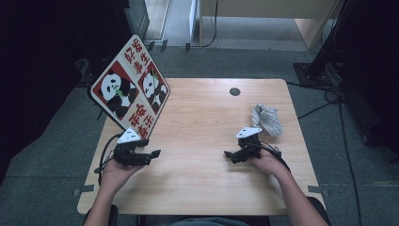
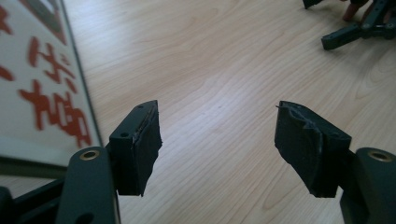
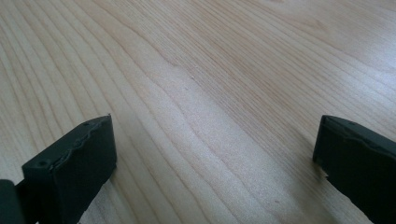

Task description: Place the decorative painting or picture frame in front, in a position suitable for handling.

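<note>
Item 1: panda sign board (image 1: 131, 89), red and white with 2 panda pictures and red characters, standing tilted at the upper left of the high view, its lower corner at the tabletop's (image 1: 202, 183) left edge. In the left gripper view its printed face (image 2: 42, 84) fills the left side of the frame.

Item 2: left gripper (image 1: 151, 154), lower left of the high view, just below the board. Jaws stand partly open with bare wood between them; nothing held.

Item 3: right gripper (image 1: 229, 154), right of centre in the high view, resting low over the tabletop. Jaws wide apart, nothing between them.

Item 4: crumpled grey cloth (image 1: 267, 120), right side of the high view, just above the right gripper and apart from it.

Step in hand, as judged: the left gripper sits closest to the board, free of it, so the work looks to be at an approach or reset stage. Next move likely calls for lining the left jaws up with the board's lower edge before closing, taking care not to tip the leaning panel.
</note>
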`<state>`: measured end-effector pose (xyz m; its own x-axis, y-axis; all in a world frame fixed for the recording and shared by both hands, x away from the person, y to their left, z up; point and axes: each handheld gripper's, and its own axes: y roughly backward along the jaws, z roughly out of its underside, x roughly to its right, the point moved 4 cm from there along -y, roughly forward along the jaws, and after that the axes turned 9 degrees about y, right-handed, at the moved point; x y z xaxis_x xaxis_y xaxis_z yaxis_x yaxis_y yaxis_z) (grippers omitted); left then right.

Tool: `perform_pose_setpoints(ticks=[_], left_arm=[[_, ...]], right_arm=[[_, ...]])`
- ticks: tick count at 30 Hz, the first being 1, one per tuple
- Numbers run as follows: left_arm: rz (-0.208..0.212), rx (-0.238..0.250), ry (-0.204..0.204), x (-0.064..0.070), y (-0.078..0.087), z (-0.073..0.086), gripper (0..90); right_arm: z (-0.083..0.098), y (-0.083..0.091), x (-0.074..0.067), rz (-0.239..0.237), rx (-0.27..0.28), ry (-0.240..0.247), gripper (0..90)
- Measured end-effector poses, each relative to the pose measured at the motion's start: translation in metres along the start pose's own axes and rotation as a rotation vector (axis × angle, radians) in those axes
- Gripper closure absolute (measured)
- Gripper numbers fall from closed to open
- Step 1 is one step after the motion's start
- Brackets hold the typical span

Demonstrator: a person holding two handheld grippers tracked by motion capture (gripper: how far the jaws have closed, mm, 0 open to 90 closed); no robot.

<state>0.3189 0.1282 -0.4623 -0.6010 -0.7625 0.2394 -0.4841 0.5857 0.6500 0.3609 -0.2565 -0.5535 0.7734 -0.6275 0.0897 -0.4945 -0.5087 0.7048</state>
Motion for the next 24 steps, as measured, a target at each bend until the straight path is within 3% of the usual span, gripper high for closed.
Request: perform_pose_setpoints(ticks=[14,19,24], left_arm=[[-0.066,0.068,0.073,-0.033,0.042,0.000,36.7],[-0.095,0.076,0.121,-0.049,0.052,0.004,38.5],[-0.112,0.074,0.154,-0.059,0.056,-0.003,38.7]], right_arm=[[0.000,0.000,0.000,0.000,0.001,0.002,0.0],[0.000,0.000,0.000,0.000,0.001,0.002,0.0],[0.000,0.000,0.000,0.000,0.001,0.003,0.0]])
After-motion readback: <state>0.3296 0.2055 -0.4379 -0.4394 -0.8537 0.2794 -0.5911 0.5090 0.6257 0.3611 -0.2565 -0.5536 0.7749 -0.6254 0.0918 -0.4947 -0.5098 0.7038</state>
